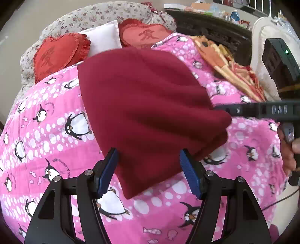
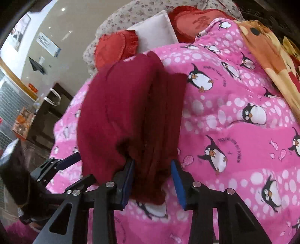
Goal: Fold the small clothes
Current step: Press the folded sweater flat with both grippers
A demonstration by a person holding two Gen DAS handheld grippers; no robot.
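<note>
1. Both tongs stand open around the dark red fleece garment [image 1: 146, 112]. The left gripper [image 1: 148, 169], at the bottom of the left wrist view, has its blue pads [image 1: 107, 169] spread wide on either side of the cloth's near corner, neither pressing on it. The right gripper [image 2: 152, 180], at the bottom centre of the right wrist view, straddles a bunched edge of the same cloth; the pad on the picture's left seems to brush the fabric, the other stands clear, so I judge nothing is gripped.

2. That garment lies folded in several layers on the pink penguin-print quilt [image 1: 56, 131], filling the middle of both views. Its thick stacked folds at the right of the left wrist view suggest a fold just laid down and let go.

3. Seen from the left wrist view, the other tool reaches in from the right edge, level with the cloth's folded side, a hand [image 1: 288, 150] behind it. Working from two sides probably keeps the bundle square.

4. Farther out, toward the top of the frame, lie two red heart-shaped frilled cushions [image 1: 60, 54], a white square pillow [image 1: 105, 37] between them, and a floral grey bedcover [image 1: 90, 16]. An orange and yellow patterned blanket [image 1: 225, 62] lies crumpled at upper right.

5. Pressing or tidying the folds looks like the next call; the loose fleece may spring open.
</note>
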